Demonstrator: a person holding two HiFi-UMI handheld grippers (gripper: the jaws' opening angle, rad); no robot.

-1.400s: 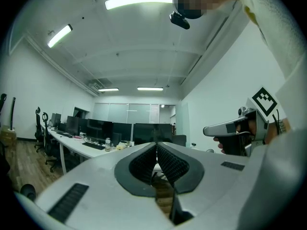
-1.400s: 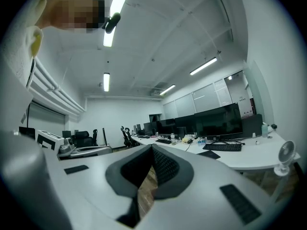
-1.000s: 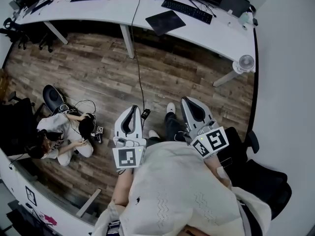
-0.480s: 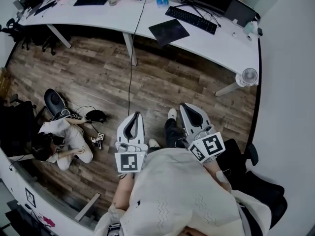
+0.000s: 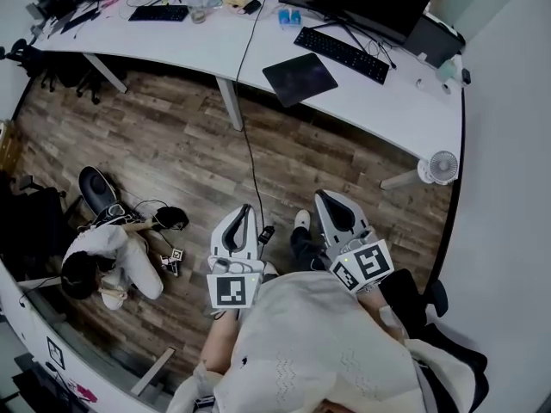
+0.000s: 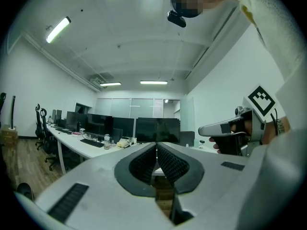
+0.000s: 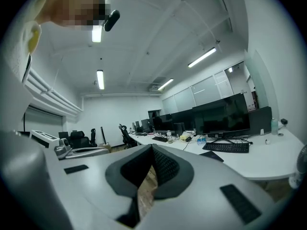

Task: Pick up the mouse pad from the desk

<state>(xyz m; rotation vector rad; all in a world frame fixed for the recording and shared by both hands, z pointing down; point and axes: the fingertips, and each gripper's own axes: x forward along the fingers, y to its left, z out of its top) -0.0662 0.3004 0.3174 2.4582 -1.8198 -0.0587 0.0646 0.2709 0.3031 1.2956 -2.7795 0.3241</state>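
Facing the mouse pad (image 5: 300,78), left tongs (image 5: 247,210) and right tongs (image 5: 326,199) are each closed, empty.

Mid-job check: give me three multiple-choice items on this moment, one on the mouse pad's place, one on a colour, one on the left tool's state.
1. The dark square mouse pad lies: A on the white desk beside the black keyboard; B on the floor; C on a chair.
2. The small round fan is: A red; B white; C black.
3. The left tool is: A wide open; B gripping the pad; C shut and empty.
Answers: 1 A, the head view shows it on the desktop; 2 B, its cage is white; 3 C, its jaws meet with nothing between.
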